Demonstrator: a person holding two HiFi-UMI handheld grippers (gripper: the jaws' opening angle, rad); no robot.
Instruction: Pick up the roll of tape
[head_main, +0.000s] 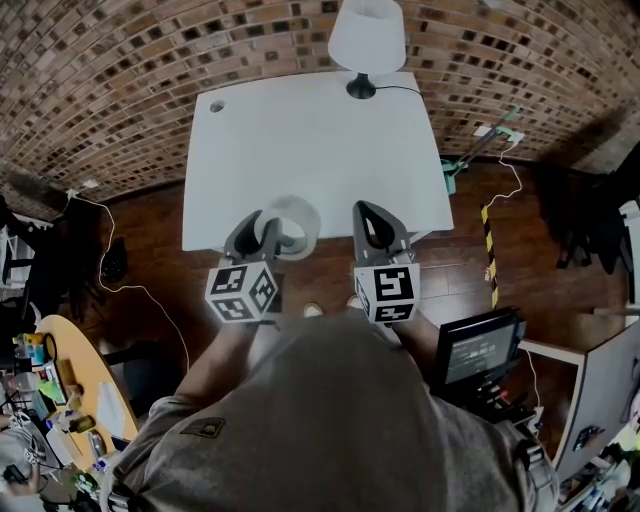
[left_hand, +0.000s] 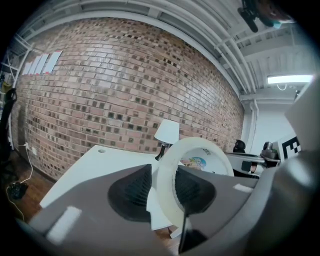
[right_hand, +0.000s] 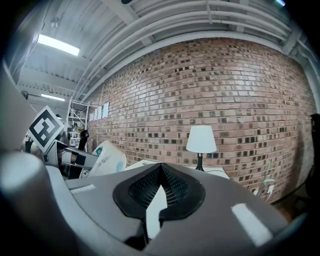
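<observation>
A whitish roll of tape (head_main: 291, 226) stands on edge between the jaws of my left gripper (head_main: 268, 232), which is shut on its band above the near edge of the white table (head_main: 310, 150). In the left gripper view the roll of tape (left_hand: 172, 185) is pinched between the two dark pads, its printed core showing to the right. My right gripper (head_main: 372, 222) hangs beside it, to the right, jaws shut with nothing between them. In the right gripper view the right gripper (right_hand: 161, 174) has its pads meeting, and the roll of tape (right_hand: 107, 159) shows at the left.
A white lamp (head_main: 366, 40) stands at the table's far edge by the brick wall (head_main: 120, 90). A small hole (head_main: 216, 106) marks the table's far left corner. Wood floor, cables and a yellow-black bar (head_main: 490, 250) lie to the right; a cluttered desk (head_main: 60, 400) is at lower left.
</observation>
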